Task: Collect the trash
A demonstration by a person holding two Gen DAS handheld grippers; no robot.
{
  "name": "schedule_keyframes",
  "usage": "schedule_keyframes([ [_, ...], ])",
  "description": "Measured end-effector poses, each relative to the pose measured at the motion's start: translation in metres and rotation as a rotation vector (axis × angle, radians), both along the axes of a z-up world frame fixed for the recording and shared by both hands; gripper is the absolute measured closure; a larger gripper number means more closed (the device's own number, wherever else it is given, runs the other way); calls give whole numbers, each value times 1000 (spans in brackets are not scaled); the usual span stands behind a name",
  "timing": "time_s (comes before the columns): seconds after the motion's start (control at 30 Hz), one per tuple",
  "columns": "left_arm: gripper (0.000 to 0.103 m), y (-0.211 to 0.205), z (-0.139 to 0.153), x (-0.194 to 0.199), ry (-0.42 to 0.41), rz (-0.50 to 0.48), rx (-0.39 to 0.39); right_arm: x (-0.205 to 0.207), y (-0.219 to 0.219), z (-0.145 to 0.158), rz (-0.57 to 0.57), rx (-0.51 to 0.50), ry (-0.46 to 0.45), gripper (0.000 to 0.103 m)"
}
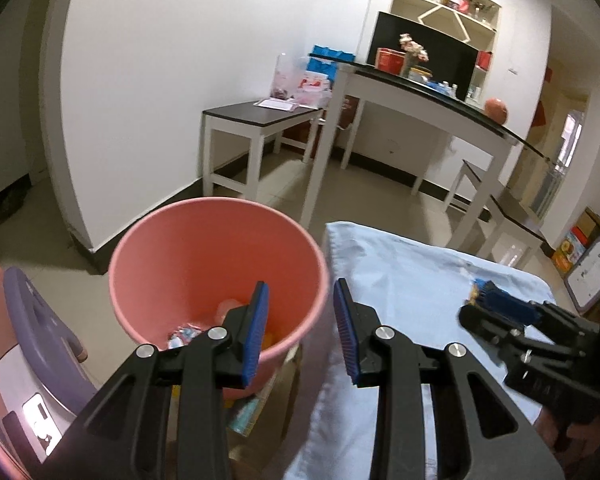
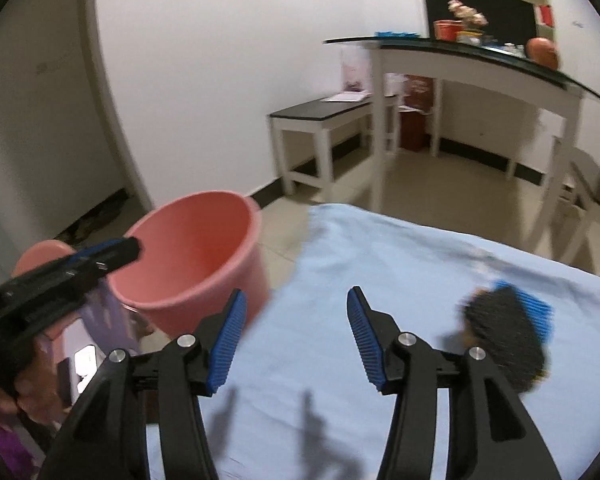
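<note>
The left tool (image 1: 300, 328) is hanging over the near rim of the pink bin (image 1: 148, 248) with its jaws spread and nothing between them, so in my judgement a drop into the bin is the step just being finished or a fresh pickup is being set up. Some trash (image 1: 184, 334) is lying at the bottom of the bin: a crumpled wrapper and a pale pinkish scrap, with a bit of yellow beside them. The right tool (image 2: 296, 332) is hovering over the desk covered with a light blue cloth (image 2: 380, 264), its jaws likewise spread wide and holding nothing. From the left wrist view, a small yellow-and-blue scrap (image 1: 476, 290) seems to be sitting on the cloth just at the right tool's tip; that looks like the next piece to collect, and taking it would call for lowering the right tool, closing on it, then carrying it left across to the bin. What that scrap is cannot be told, since the tool's blue pads are covering much of it. In the right wrist view, a dark blurred shape with blue bristles (image 2: 504, 332) is smearing across the right side and is hard to identify. The bin's base and whatever is standing under it are being cut off by the tools.
</note>
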State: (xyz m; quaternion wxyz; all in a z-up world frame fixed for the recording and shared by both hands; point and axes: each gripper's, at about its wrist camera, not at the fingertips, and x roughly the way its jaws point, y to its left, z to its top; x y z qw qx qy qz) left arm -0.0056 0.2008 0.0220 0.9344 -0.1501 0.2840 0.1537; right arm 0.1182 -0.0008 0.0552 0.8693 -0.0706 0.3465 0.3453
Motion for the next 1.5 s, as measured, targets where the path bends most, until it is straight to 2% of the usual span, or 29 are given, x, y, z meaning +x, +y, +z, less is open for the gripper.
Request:
schedule_keyframes([
  [0.23,69,-27,4,4,-16,-28,-14,35,-78,-8,-157,-59,-13,46],
  [0.33,69,-38,5,6,-13,-52,-15,50,-94,-18,-193,-89,-7,46],
  [0.47,69,-52,6,10,-2,-79,11,61,-97,-35,-192,-141,11,46],
  [0.6,69,-63,7,12,8,-93,25,69,-85,-56,-144,-208,66,46],
  [0.67,69,-67,8,15,12,-99,29,69,-84,-60,-143,-213,68,56],
  [0.73,70,-70,8,16,17,-107,33,71,-88,-63,-147,-196,91,77],
  [0.83,70,-77,8,22,20,-120,36,71,-100,-58,-157,-125,116,92],
  [1.03,70,-100,5,39,19,-187,22,59,-148,-31,-224,59,142,94],
  [1.1,69,-111,3,47,20,-228,2,53,-166,-23,-263,92,141,94],
  [1.17,69,-125,1,57,25,-284,-12,48,-178,-18,-292,96,134,94],
  [1.33,69,-166,-12,85,54,-448,21,34,-209,-20,-358,84,149,94],
  [1.5,69,-196,-29,113,111,-576,124,27,-234,-30,-399,91,185,93],
])
